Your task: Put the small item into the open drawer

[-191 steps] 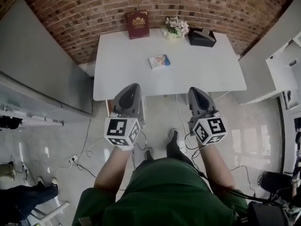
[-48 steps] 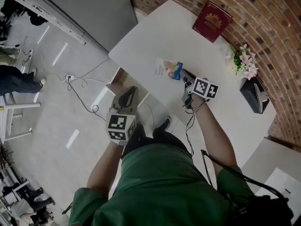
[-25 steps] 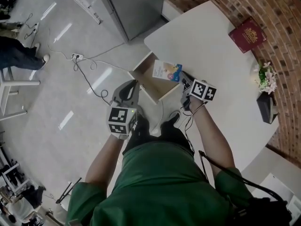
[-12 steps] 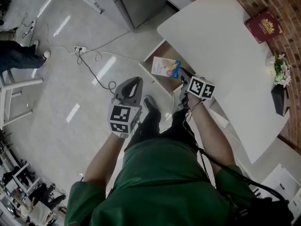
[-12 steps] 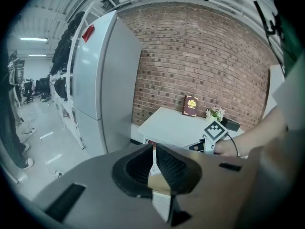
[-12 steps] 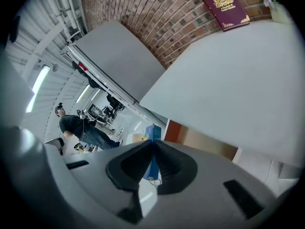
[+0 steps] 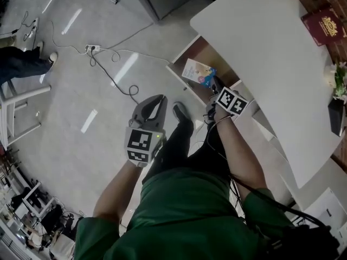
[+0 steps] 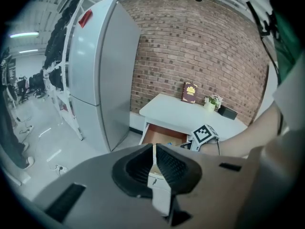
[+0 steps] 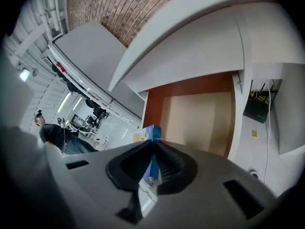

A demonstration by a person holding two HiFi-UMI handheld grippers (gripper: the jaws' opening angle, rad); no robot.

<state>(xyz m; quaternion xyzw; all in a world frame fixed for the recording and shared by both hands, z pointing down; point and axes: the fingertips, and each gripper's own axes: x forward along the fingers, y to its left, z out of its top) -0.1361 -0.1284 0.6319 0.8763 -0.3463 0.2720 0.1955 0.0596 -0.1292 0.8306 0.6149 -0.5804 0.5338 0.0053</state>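
Hanging above the front of the open drawer (image 7: 203,49), the small box (image 7: 197,72) is pinched by one edge in the right gripper (image 7: 215,85); the left gripper (image 7: 154,99) is held shut and empty; released askew, the box could be caught on the drawer's rim.

Drawer (image 7: 201,52): back part hidden under the table (image 7: 260,42) edge. Small item (image 7: 196,71): near end covered by the right gripper (image 7: 214,84); its print is too small to read. Right gripper view: only the item's blue edge shows above the jaws. Flowers (image 7: 339,72) and black box (image 7: 337,115), on the table's far side, are cut off by the head view's right edge.
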